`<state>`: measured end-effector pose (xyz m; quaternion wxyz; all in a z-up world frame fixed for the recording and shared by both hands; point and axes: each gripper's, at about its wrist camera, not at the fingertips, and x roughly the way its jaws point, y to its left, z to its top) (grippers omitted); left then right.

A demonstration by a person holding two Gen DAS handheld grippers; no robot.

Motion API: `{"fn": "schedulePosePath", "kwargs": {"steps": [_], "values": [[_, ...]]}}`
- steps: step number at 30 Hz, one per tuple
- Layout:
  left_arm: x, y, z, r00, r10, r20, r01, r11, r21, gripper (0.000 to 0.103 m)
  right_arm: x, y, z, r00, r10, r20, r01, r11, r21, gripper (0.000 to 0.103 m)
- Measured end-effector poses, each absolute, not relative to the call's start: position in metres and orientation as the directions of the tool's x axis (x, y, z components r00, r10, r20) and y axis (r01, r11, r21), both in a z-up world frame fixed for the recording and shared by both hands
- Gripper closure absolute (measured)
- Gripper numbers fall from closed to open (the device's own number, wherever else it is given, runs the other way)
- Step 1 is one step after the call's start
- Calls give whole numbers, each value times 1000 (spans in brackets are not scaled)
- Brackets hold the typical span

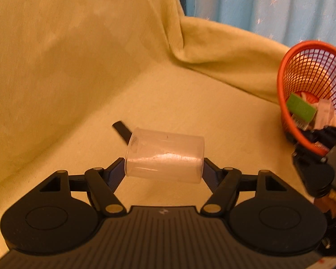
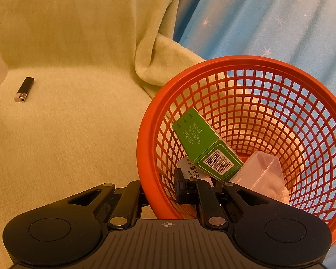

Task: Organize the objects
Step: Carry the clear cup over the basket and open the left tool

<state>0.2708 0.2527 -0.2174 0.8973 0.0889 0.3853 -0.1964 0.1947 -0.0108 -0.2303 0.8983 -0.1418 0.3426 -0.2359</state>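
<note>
A yellow-green blanket (image 1: 78, 67) covers the seat before a star-patterned blue curtain (image 2: 268, 18).

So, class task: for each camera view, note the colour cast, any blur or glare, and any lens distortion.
Left wrist view: warm yellow cast, a glare streak on the clear cup, basket and right gripper soft at the edge. Right wrist view: same cast, sharp print on the green box, fisheye-darkened corners.

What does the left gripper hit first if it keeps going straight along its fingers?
The left gripper is shut on the clear plastic cup, which leads. Straight ahead lies the black lighter on the yellow-green blanket, probably first contact, unless the cup passes above it; depth is unclear.
</note>
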Motion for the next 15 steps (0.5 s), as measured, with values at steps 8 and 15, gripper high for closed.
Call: {"fn": "schedulePosePath", "kwargs": {"steps": [8,15], "values": [[272,246,-205,629,-322,-707,435,900,-23,35,195,-10,-231,655,-520,-548,329,850,-412,96],[277,237,-185,609,-411,-679,503,862,-71,34,195,-11,-231,657,-518,-548,332,851,-407,96]]}}
